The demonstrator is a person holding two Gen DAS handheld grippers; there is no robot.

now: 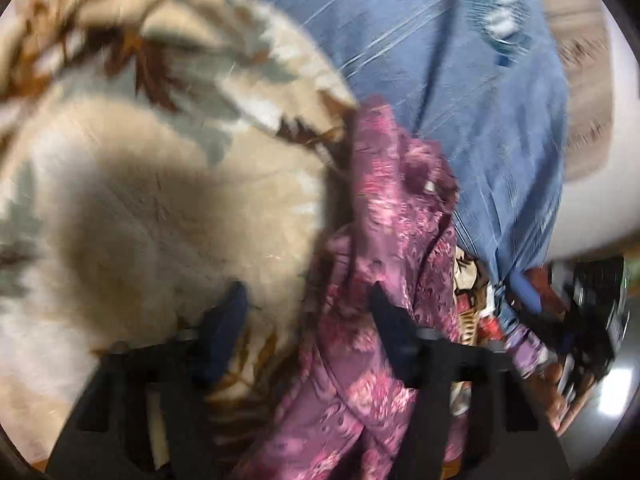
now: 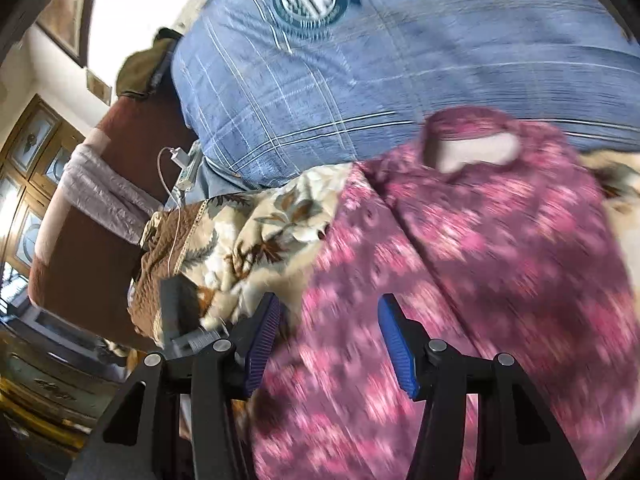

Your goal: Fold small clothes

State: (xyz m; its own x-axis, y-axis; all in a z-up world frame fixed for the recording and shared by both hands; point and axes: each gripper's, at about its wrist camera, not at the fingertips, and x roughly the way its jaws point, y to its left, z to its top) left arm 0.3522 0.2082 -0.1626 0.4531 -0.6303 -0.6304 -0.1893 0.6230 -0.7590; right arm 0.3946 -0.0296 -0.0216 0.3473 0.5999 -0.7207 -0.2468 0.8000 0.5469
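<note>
Pink floral garment [image 2: 460, 264] lies spread on beige leaf-print blanket [image 1: 152, 184], below blue plaid pillow [image 2: 340, 92]. Left gripper [image 1: 308, 316]: jaws apart, nothing pinched, garment edge by one finger. Right gripper [image 2: 330, 320]: jaws apart over garment, no grip. Both views blurred.

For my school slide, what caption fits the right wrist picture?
Open right hand-held gripper over a pink flowery garment beside a blue pillow.
</note>
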